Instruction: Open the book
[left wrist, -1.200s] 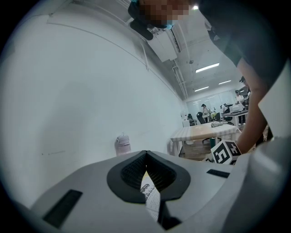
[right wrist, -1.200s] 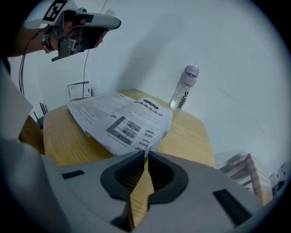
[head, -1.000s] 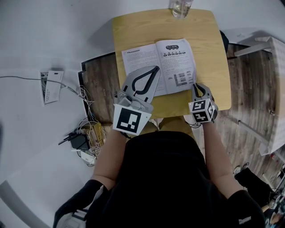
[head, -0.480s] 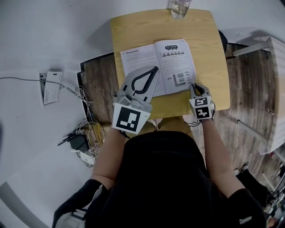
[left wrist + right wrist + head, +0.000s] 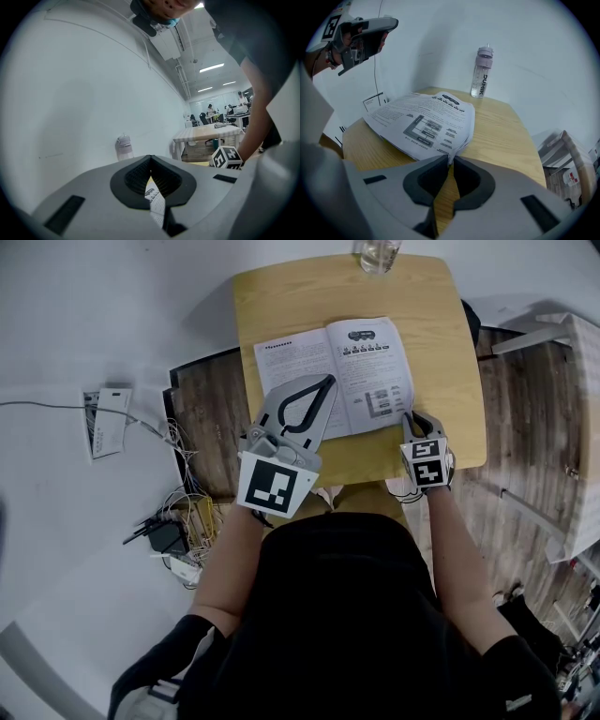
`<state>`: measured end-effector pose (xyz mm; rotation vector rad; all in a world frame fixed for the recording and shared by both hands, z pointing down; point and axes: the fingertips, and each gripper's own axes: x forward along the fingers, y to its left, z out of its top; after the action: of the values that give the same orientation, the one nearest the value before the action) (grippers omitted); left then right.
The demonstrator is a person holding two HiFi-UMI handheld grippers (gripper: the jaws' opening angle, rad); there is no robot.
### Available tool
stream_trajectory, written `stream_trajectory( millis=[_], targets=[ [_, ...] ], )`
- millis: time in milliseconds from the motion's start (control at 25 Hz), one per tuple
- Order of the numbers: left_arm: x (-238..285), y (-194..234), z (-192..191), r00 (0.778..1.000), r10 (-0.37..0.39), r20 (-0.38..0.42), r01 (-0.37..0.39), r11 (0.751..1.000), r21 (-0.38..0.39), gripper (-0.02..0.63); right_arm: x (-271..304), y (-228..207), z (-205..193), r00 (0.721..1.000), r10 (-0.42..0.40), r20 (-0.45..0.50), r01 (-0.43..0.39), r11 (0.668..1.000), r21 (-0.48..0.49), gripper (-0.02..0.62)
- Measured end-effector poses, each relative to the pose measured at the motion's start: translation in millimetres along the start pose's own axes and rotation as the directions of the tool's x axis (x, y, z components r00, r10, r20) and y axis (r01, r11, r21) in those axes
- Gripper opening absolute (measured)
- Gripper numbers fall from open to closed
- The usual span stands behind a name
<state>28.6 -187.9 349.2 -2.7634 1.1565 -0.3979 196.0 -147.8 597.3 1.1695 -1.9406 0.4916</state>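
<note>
The book [image 5: 337, 371] lies open on the round wooden table [image 5: 281, 296], both printed pages facing up. My left gripper [image 5: 326, 382] hovers above the left page, jaws shut with nothing between the tips; in the left gripper view [image 5: 150, 157] a bit of page [image 5: 154, 199] shows through the jaw hollow. My right gripper [image 5: 410, 416] sits at the book's near right corner. In the right gripper view [image 5: 450, 159] the jaws are opening slightly, and the curled corner of the pages [image 5: 422, 119] still lies in the narrow slit between the tips.
A clear water bottle [image 5: 377, 254] [image 5: 480, 72] stands at the table's far edge. Cables and a power strip [image 5: 173, 531] lie on the floor to the left. A white box [image 5: 108, 418] sits further left, and wooden floor shows on the right.
The right gripper has rolled a little at the book's corner, its marker cube turning. The left gripper has stayed in place above the left page.
</note>
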Motion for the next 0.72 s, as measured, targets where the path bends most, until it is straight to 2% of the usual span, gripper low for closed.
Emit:
stream_trajectory(
  millis=[720],
  targets=[
    [4.3,-2.8,-6.8,1.000,-0.006,-0.009,0.006,1.000,-0.007,0.011,0.6,-2.5,-0.2,1.000,-0.023,-0.011,0.024,1.000,0.006,0.076]
  ],
)
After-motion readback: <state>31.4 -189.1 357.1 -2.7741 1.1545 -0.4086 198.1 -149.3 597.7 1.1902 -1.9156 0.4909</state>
